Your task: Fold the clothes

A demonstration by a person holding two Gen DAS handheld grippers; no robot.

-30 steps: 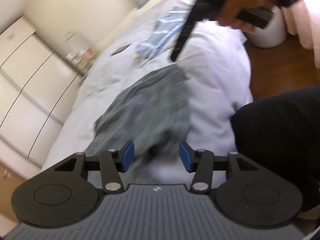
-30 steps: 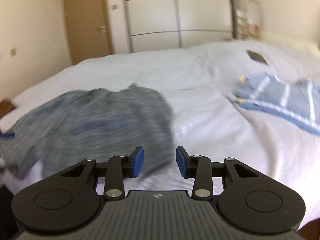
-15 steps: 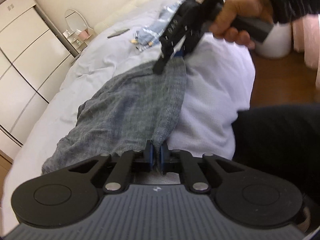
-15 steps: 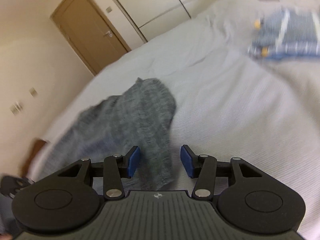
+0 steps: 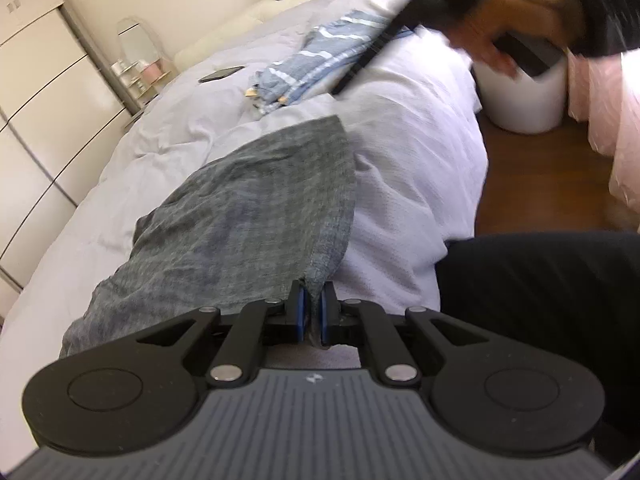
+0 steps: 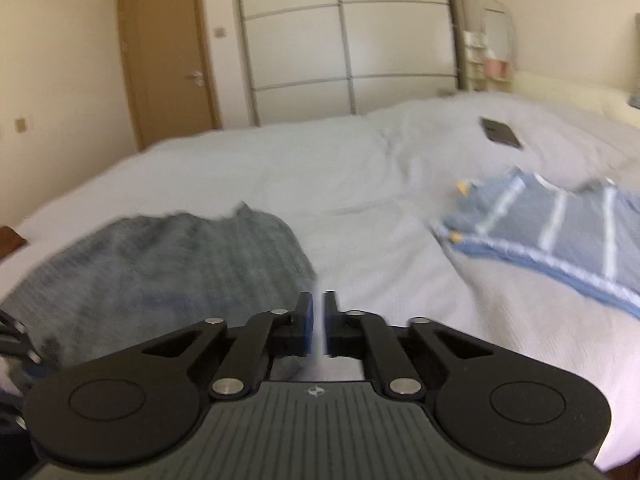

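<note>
— Where's the grey garment point(image 5: 256, 208) right now?

— Spread loosely on the bed point(image 5: 408, 128), near the edge closest to me, rumpled along its far side. My left tool point(image 5: 311, 312) has its blue pads pinched tight on the near corner of the hem, so that corner is lifted off the cover

— And your right tool point(image 6: 318, 320)?

— Its jaws are closing, with only a thin gap left. In its own view the garment's other near corner sits just ahead and to the left of the tips, and a pale blurred streak runs between the pads. I can't tell whether that is cloth or just bedcover, so I won't claim a grip there

— How far along is the folding?

— Early, I'd say. The grey piece shows no clean crease yet; it is one flat, wrinkled layer with one corner taken. The blue striped cloth point(image 6: 560, 232) farther up the bed looks bunched, maybe roughly folded, maybe not. Past it lies a dark phone point(image 6: 502, 132)

— What can't you make out?

— The right-wrist view is smeared by motion, so edges of the garment are soft. From the left view my right hand point(image 5: 516, 36) is blurred at the top edge and the tool's tips are cut off. The garment's far left end drops out of sight behind my left tool's body
</note>
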